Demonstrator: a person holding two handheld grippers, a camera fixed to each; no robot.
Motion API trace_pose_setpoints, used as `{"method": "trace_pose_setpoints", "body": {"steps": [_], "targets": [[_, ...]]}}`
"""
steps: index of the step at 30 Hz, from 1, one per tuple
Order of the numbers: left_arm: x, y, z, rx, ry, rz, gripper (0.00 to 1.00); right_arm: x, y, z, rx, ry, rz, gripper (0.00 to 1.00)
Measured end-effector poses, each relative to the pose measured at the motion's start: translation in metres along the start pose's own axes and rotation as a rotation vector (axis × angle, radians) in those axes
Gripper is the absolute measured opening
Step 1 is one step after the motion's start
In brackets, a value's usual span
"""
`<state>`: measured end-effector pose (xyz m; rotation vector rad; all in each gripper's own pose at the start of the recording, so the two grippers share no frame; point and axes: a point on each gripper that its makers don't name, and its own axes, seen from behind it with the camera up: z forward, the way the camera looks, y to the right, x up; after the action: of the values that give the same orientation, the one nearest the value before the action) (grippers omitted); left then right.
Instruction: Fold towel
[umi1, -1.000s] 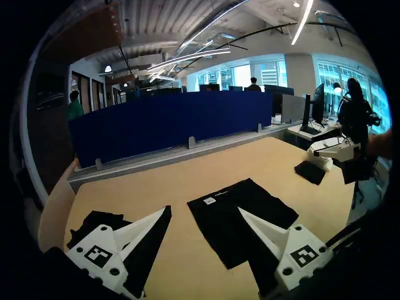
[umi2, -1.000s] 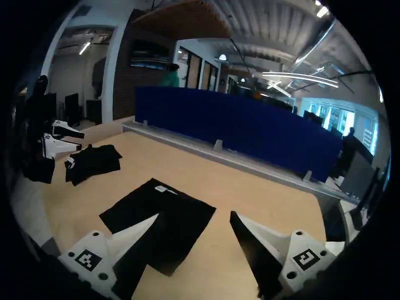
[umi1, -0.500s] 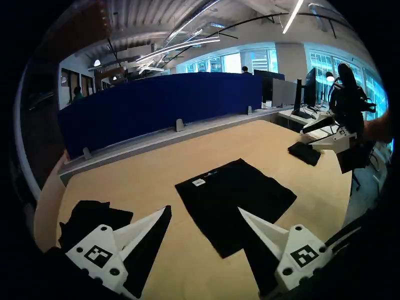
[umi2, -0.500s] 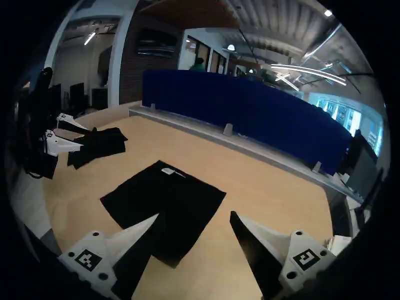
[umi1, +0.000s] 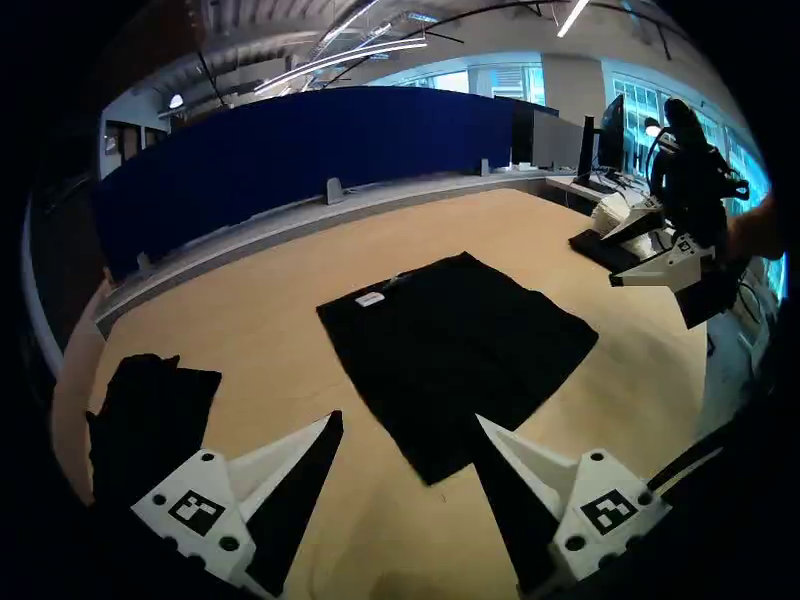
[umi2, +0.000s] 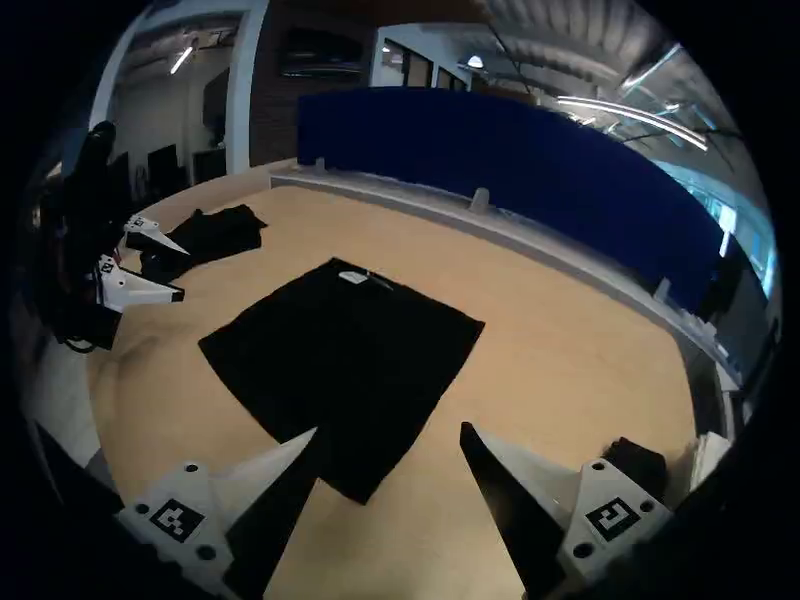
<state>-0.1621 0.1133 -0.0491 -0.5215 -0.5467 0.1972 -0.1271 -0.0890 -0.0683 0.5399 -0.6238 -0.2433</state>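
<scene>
A black towel lies spread flat on the light wooden table, with a small white tag near its far edge. My left gripper hovers open above the towel's near corner, empty. In the right gripper view the same towel lies ahead of my right gripper, which stands open and empty over its near edge. The right gripper also shows at the far right of the left gripper view, and the left gripper at the left of the right gripper view.
A crumpled pile of black cloth sits at the table's left end. A folded black stack rests near the right end, and another dark item lies by my right finger. A blue partition runs along the far side.
Both grippers have tipped downward and come closer to the table, so the towel appears larger and higher in each view. The towel itself has not moved.
</scene>
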Motion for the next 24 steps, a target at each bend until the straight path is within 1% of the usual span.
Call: {"method": "trace_pose_setpoints", "body": {"steps": [6,12,18,24], "targets": [[-0.022,0.010,0.016,-0.024,-0.049,0.005,0.88,-0.025,-0.003,0.015,0.011,-0.057,0.014,1.00],[-0.040,0.018,0.027,-0.044,-0.100,0.027,0.88,-0.045,-0.009,0.026,0.033,-0.105,0.012,1.00],[-0.052,0.021,0.032,-0.058,-0.147,0.030,0.88,-0.063,-0.013,0.034,0.048,-0.148,0.000,1.00],[-0.058,0.025,0.035,-0.073,-0.178,0.046,0.88,-0.070,-0.014,0.040,0.054,-0.166,0.002,0.97]]}}
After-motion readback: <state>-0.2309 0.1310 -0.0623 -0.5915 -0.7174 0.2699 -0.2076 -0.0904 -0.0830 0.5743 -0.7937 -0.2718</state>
